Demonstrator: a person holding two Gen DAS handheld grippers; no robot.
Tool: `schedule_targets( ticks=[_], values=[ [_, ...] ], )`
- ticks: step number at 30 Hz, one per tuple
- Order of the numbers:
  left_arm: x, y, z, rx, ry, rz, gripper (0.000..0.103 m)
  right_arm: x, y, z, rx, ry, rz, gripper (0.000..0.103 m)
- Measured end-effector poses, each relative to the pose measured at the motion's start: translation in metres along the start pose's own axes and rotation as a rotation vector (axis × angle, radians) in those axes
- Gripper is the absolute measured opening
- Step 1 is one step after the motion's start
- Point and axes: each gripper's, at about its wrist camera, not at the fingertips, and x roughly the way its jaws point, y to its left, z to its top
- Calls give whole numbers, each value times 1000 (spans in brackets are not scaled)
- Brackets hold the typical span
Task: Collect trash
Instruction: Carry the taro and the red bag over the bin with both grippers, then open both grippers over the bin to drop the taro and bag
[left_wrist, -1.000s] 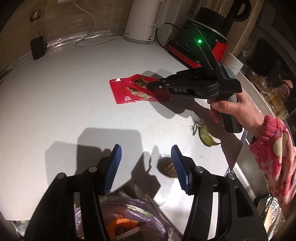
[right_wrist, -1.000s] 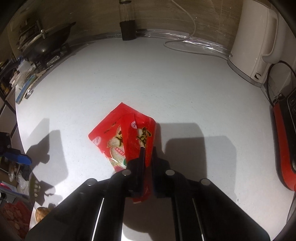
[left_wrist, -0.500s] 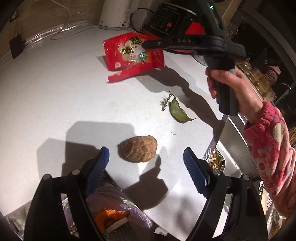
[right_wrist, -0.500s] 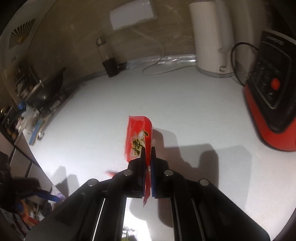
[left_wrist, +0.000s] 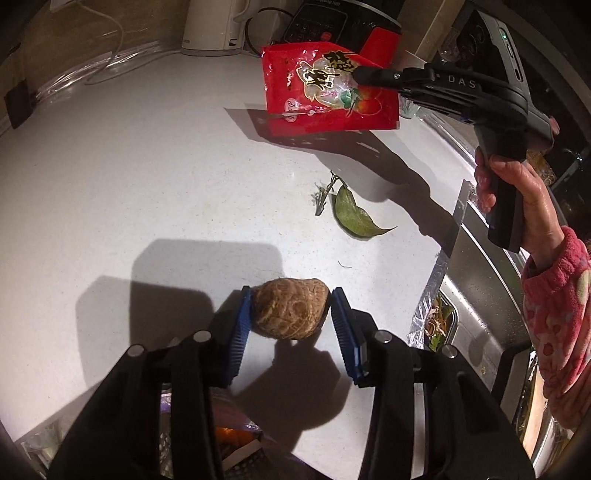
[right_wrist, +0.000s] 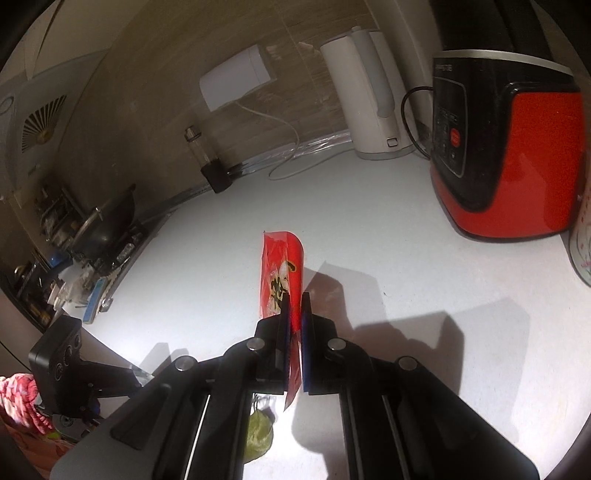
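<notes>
Wrapper (right_wrist: 281, 275) edge-on in right claw (right_wrist: 294, 306), leaf (right_wrist: 259, 432) half hidden

wrapper (left_wrist: 325, 92): glossy red plastic | counter (left_wrist: 147, 177): smooth matt white | sleeve (left_wrist: 554, 314): fleecy cloth

right tongs (right_wrist: 294, 301): red wrapper (left_wrist: 325, 88) lifted off counter | left tongs (left_wrist: 291, 314): closing around brown lump (left_wrist: 291, 314)
</notes>
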Motion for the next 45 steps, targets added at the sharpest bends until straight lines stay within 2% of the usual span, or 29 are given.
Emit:
schedule_targets(
  ticks=[4,9,13,17,21,25,31,33,35,38,45],
  values=[
    [-15,1,0,3,-16,-13,42,-11,14,-7,9,-12,6,5],
    [-50,7,-16,44,-41,-48,42,-33,54,-26,22,-22,4,5],
    [-80,22,-49,105,-27,-58,42,-52,98,-49,34,-34,-8,5],
    [-93,39,-95,143,36,-65,42,-73,143,-74,54,-60,-7,5],
    [-82,58,-137,142,113,-65,42,-87,184,-97,78,-79,-19,5],
    [-54,76,-173,144,179,-56,42,-94,217,-119,111,-78,-37,5],
    [-11,101,-210,115,277,-39,42,-96,254,-144,142,-65,-78,5],
    [-9,108,-214,94,289,-47,47,-95,265,-152,147,-60,-91,5],
    [-15,111,-215,80,278,-51,57,-93,276,-158,148,-55,-102,5],
    [-39,112,-214,79,231,-64,64,-86,290,-168,145,-40,-117,5],
    [-121,116,-205,72,67,-39,80,-37,313,-199,105,53,-188,5]
  ],
)
